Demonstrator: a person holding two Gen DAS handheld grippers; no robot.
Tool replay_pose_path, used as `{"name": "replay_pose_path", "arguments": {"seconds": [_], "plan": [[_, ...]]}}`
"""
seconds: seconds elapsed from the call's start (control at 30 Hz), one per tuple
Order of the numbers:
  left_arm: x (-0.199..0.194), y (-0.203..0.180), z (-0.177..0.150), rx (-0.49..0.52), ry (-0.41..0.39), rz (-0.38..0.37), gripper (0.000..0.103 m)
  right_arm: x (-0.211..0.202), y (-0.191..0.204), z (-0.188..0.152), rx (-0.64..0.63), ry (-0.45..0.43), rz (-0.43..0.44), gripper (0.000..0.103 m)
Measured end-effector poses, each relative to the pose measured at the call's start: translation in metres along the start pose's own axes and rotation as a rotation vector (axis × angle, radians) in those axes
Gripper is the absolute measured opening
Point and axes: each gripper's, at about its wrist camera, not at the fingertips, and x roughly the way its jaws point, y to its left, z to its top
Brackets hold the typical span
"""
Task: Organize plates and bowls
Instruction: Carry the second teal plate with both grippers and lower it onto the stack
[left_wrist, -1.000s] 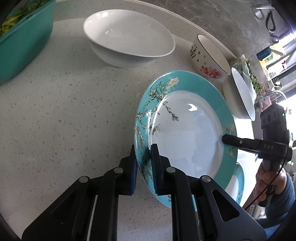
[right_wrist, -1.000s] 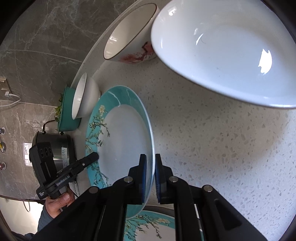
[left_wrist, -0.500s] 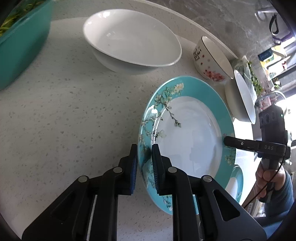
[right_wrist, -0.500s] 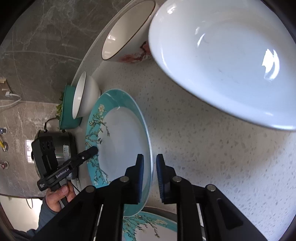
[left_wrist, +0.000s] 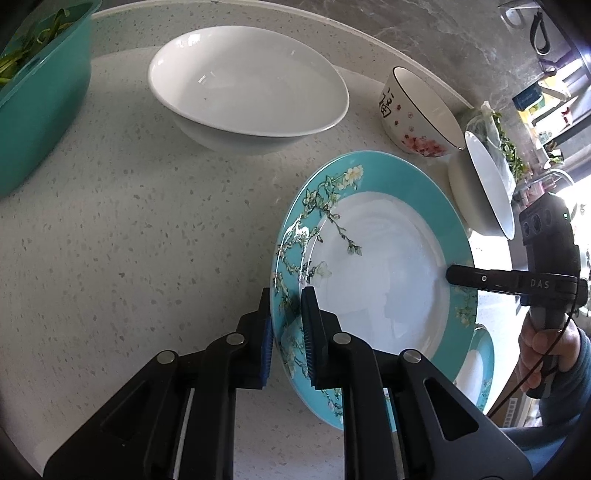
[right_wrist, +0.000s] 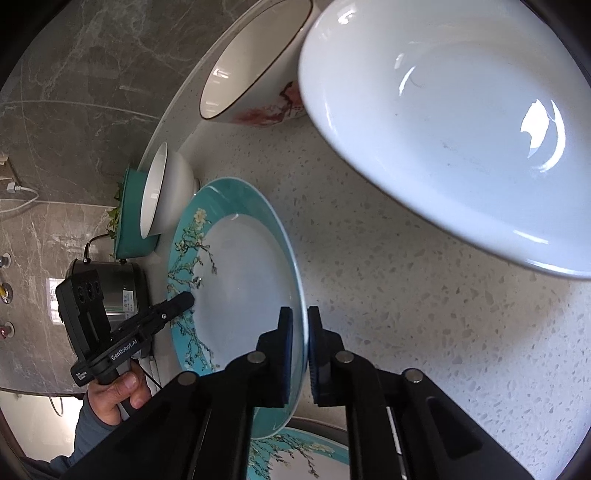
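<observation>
A teal plate with a blossom pattern (left_wrist: 384, 266) is held above the speckled counter by both grippers. My left gripper (left_wrist: 287, 325) is shut on its near rim. My right gripper (right_wrist: 300, 339) is shut on the opposite rim of the plate (right_wrist: 240, 280); its finger shows in the left wrist view (left_wrist: 480, 277). A second teal plate (right_wrist: 306, 458) lies on the counter under it, mostly hidden. A large white bowl (left_wrist: 247, 88), a flowered bowl (left_wrist: 421, 110) and a small white bowl (left_wrist: 484, 184) stand beyond.
A teal tub with greens (left_wrist: 33, 103) stands at the far left. A second teal container (right_wrist: 129, 221) and a metal pot (right_wrist: 118, 291) sit past the small white bowl (right_wrist: 162, 192). A dark marble wall (right_wrist: 92, 74) backs the counter.
The plate, held by both grippers, has moved a little right and lower in the left wrist view. The bowls have drifted right with the camera.
</observation>
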Motion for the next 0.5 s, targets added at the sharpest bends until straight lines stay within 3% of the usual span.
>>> {"name": "replay_pose_path", "arguments": {"seconds": [0.5], "plan": [[-0.035,-0.011,-0.006,0.006,-0.041,-0.001,0.012,-0.018,0.012,-0.004,-0.015,-0.016,0.017,0.011]]}}
